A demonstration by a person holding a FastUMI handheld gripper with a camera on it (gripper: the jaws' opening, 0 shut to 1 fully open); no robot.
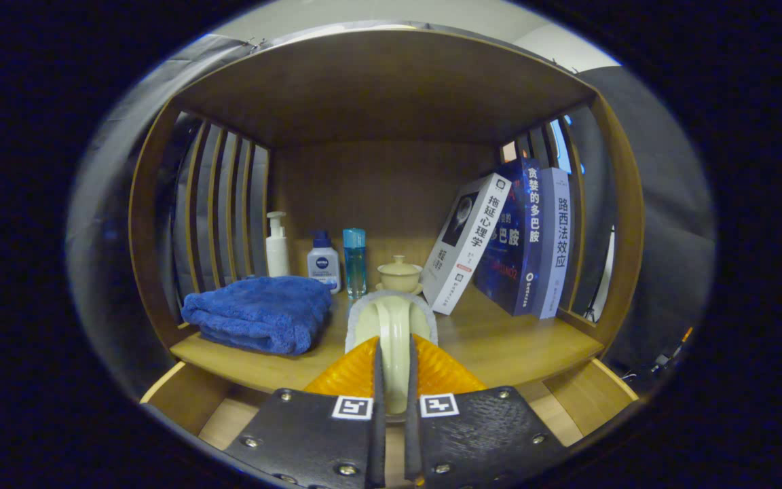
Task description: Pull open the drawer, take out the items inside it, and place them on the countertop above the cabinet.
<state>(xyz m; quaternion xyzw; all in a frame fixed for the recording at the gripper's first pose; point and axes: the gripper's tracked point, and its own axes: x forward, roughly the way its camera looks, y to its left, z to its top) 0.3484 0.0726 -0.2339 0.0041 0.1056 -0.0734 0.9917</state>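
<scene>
We hold the tool (391, 367) with its two fingers pressed onto a pale green ceramic piece (392, 326), which sits upright between them. It looks like a small cup or a handle of a tea vessel, but we cannot tell exactly which. Only a narrow gap stays between the fingers, and the piece fills it, so we judge the grip to be firm.

The piece is lifted to the level of the counter (499, 346) above the cabinet, just at its front edge. Below the fingers we see the pale wooden walls of the open drawer (221, 414), so the drawer is already pulled out and this item is taken from it.

On the counter there are already other things: a folded blue towel (258, 312) on the left, a white pump bottle (277, 246), a small white and blue bottle (324, 263), a thin blue bottle (354, 261), a lidded tea cup (400, 275) directly beyond the held piece, and three books (506, 241) that lean against the right side.

We think the free place is the bare wood in front of the lidded tea cup, between the towel and the books. The piece is fragile, so it should go down slowly before the fingers release.
</scene>
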